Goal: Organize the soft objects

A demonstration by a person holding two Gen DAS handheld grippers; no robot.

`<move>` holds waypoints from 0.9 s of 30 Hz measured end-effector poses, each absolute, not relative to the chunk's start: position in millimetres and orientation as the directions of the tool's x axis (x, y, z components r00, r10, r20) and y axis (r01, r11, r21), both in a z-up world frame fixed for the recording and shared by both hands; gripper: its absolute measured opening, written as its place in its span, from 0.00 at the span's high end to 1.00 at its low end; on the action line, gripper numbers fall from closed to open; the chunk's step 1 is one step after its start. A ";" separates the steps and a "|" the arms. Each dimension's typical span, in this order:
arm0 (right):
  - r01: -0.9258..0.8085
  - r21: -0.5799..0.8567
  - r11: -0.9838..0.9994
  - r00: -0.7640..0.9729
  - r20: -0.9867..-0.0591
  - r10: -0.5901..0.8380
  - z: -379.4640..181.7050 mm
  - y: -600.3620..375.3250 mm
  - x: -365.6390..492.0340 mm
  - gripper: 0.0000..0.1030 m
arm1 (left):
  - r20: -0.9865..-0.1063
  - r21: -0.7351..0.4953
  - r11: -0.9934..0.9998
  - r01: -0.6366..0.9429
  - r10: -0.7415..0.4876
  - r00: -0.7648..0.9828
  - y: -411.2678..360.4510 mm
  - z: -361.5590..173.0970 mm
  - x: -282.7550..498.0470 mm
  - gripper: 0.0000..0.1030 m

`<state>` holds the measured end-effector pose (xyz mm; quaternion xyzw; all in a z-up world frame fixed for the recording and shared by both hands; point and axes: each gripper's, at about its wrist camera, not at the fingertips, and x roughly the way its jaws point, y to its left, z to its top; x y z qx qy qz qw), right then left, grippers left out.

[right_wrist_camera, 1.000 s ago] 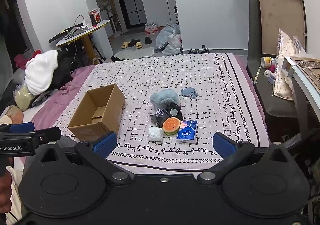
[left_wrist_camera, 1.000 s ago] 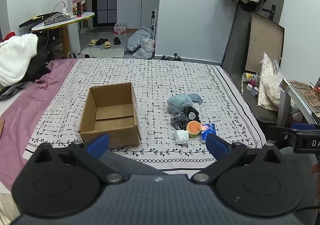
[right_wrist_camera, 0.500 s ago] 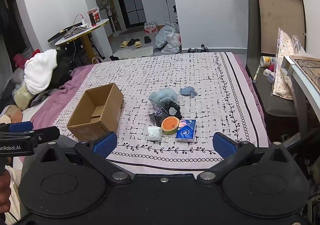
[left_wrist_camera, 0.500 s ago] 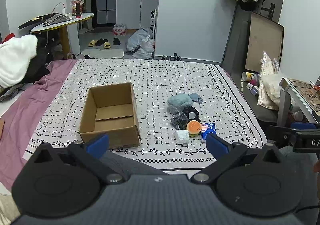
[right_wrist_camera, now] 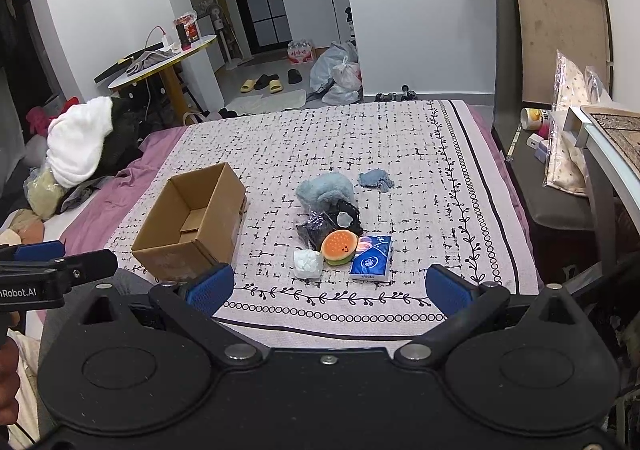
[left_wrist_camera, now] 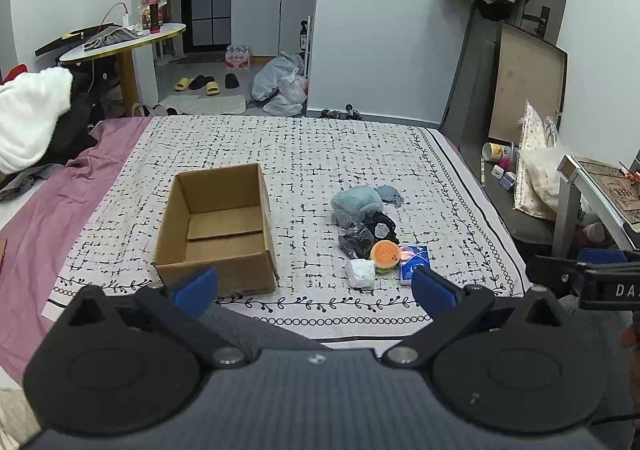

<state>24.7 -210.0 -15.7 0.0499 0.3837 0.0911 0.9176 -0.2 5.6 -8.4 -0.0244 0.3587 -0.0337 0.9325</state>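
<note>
left wrist view: left gripper (left_wrist_camera: 314, 284), black body with blue pads, jaws spread wide, nothing held, hovering off the near edge of the bed. white bedspread with black dash pattern (left_wrist_camera: 304, 154) covers the bed; purple sheet (left_wrist_camera: 44, 210) shows along its left side. open brown cardboard box (left_wrist_camera: 218, 228) sits on the spread, left of centre, flaps down inside, no soft items in it. to its right, well apart from it, a cluster of soft objects: pale blue plush toy (left_wrist_camera: 356, 202) at the back, small blue-grey cloth scrap (left_wrist_camera: 389, 194) just beside it, crinkled black plastic bag (left_wrist_camera: 360, 238) in front of the plush, orange burger-shaped squishy toy (left_wrist_camera: 385, 255) touching the bag, white crumpled wad (left_wrist_camera: 361, 273) just left of the burger, blue tissue packet (left_wrist_camera: 414, 262) just right of it. tip of the right gripper (left_wrist_camera: 588, 274) pokes in at the right edge.

right wrist view: right gripper (right_wrist_camera: 327, 288), same make, jaws spread wide, nothing held, likewise short of the bed's near edge. cardboard box (right_wrist_camera: 192, 222) lies left; plush toy (right_wrist_camera: 326, 190), cloth scrap (right_wrist_camera: 376, 180), black bag (right_wrist_camera: 318, 228), burger toy (right_wrist_camera: 340, 246), white wad (right_wrist_camera: 307, 264) and tissue packet (right_wrist_camera: 371, 258) are grouped at centre. tip of the left gripper (right_wrist_camera: 60, 268) enters at the left edge, its opening not readable here. white fluffy garment heap (right_wrist_camera: 80, 146) sits beyond the bed's left side.
</note>
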 end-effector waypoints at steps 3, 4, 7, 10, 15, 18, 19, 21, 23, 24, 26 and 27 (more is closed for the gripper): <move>-0.133 0.164 0.977 0.686 -0.697 0.210 -19.1 -210.9 26.7 0.00 | -0.666 -0.076 0.996 0.052 -0.089 0.741 3.6 -9.8 2.4 0.01; -0.133 0.169 0.977 0.684 -0.698 0.214 -20.8 -211.9 27.4 0.00 | -0.665 -0.079 0.996 0.051 -0.091 0.741 3.2 -10.3 3.5 0.01; -0.125 0.175 0.977 0.682 -0.700 0.213 -25.5 -214.5 30.0 0.00 | -0.663 -0.078 0.996 0.046 -0.086 0.744 1.4 -11.9 6.5 0.01; -0.121 0.168 0.978 0.688 -0.696 0.204 -29.6 -216.8 32.0 0.00 | -0.664 -0.081 0.996 0.044 -0.086 0.743 -0.3 -14.1 10.1 0.01; -0.109 0.176 0.978 0.691 -0.694 0.202 -37.0 -222.2 38.0 0.00 | -0.663 -0.093 0.995 0.046 -0.096 0.743 -4.9 -17.5 15.7 0.01; -0.111 0.191 0.975 0.686 -0.696 0.214 -41.9 -226.4 41.1 0.00 | -0.665 -0.083 0.995 0.046 -0.090 0.742 -9.4 -21.1 20.5 0.01; -0.109 0.191 0.976 0.683 -0.699 0.213 -43.8 -227.2 42.6 0.00 | -0.667 -0.084 0.995 0.047 -0.091 0.739 -11.0 -23.2 22.7 0.01; -0.101 0.191 0.976 0.679 -0.704 0.208 -47.6 -229.8 46.7 0.00 | -0.674 -0.091 0.995 0.052 -0.100 0.732 -13.0 -26.8 27.5 0.01; -0.092 0.199 0.976 0.677 -0.706 0.208 -50.9 -233.6 51.2 0.00 | -0.680 -0.097 0.994 0.053 -0.105 0.726 -15.6 -31.1 33.3 0.01; -0.085 0.205 0.975 0.675 -0.708 0.207 -52.9 -235.6 53.7 0.00 | -0.682 -0.096 0.994 0.054 -0.105 0.724 -17.2 -33.1 36.1 0.01; -0.070 0.215 0.974 0.670 -0.713 0.206 -57.5 -239.7 59.5 0.00 | -0.688 -0.097 0.994 0.054 -0.106 0.717 -20.0 -37.6 42.2 0.01; -0.063 0.219 0.974 0.664 -0.719 0.205 -60.7 -241.6 63.5 0.00 | -0.691 -0.101 0.993 0.055 -0.110 0.714 -21.3 -39.6 45.4 0.01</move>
